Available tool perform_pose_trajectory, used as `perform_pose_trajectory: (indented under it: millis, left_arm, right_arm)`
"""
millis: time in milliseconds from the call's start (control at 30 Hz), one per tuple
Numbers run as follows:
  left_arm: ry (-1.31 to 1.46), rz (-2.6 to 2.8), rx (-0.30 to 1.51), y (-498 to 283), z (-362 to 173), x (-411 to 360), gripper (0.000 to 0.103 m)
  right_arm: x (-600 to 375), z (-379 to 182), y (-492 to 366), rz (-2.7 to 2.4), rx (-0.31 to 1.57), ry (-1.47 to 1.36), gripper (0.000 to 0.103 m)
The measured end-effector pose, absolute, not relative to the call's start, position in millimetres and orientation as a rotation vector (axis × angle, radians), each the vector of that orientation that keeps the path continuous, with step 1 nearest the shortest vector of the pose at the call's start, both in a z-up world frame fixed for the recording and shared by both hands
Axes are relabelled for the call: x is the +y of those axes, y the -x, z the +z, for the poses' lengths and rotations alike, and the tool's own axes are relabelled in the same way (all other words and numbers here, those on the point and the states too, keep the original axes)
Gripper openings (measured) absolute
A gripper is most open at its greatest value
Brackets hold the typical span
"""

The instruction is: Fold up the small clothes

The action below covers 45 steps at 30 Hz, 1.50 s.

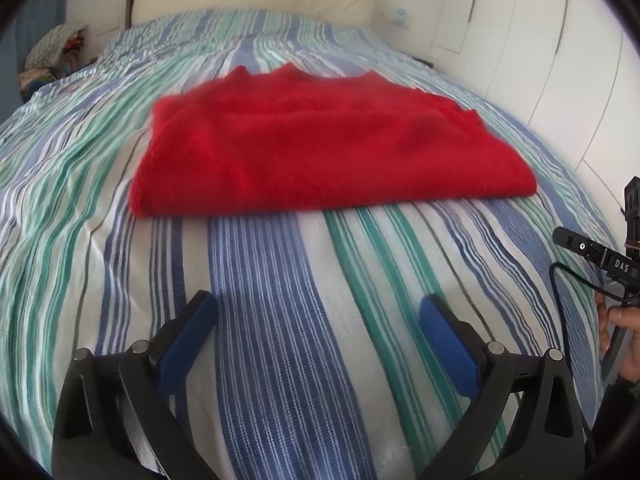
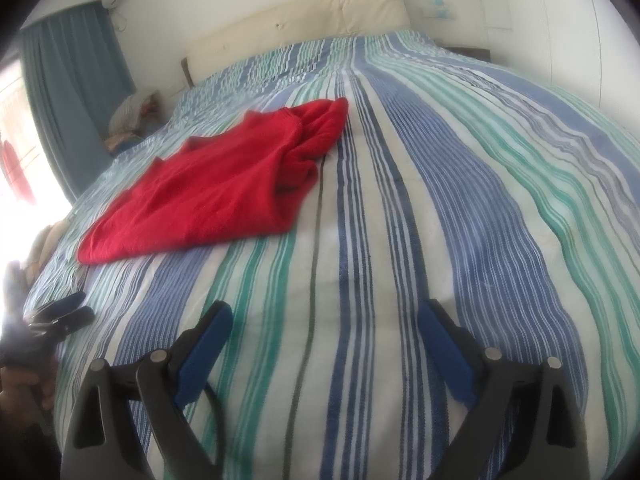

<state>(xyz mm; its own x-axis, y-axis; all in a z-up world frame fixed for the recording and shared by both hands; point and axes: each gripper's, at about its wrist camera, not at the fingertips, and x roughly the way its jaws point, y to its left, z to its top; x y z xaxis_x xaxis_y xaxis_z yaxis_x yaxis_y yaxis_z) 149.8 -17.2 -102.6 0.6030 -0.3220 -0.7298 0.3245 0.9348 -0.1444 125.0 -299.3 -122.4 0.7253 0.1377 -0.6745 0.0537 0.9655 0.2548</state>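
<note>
Both grippers, left gripper (image 1: 318, 312) and right gripper (image 2: 325, 320), jaws spread and empty above the near striped bedspread (image 1: 280, 320), apparently released, with the folded red sweater (image 1: 320, 152) lying farther off, untouched.

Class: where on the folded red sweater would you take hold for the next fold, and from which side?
Grip the near folded edge of the red sweater at its two corners, coming in low from the foot of the striped bedspread. That edge lies straight, thick and closest. Both the left claw and right claw are open and empty, facing it.
</note>
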Motion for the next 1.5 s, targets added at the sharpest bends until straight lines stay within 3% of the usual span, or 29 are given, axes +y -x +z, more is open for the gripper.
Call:
perform_pose_trajectory:
  millis: [867, 1067, 1233, 1367, 1433, 1500]
  left_arm:
    - [0.002, -0.372, 0.843, -147, -99, -17, 0.101]
    - [0.120, -0.389, 0.866, -147, -51, 22, 0.100]
    - [0.190, -0.351, 0.792, -143, -13, 64, 0.101]
    - [0.213, -0.295, 0.712, -141, -37, 82, 0.101]
    - [0.189, -0.220, 0.775, -145, -59, 82, 0.100]
    - [0.187, -0.227, 0.854, -150, -66, 78, 0.100]
  right_arm:
    - [-295, -120, -126, 0.039, 0.785, -0.240, 0.094]
    - [-309, -99, -143, 0.087, 0.848, -0.337, 0.094]
    - [-350, -55, -187, 0.081, 0.791, -0.506, 0.094]
    - [-360, -64, -240, 0.102, 0.855, -0.582, 0.094]
    - [-351, -84, -263, 0.136, 0.916, -0.630, 0.094]
    - [-336, -104, -280, 0.172, 0.956, -0.682, 0.086]
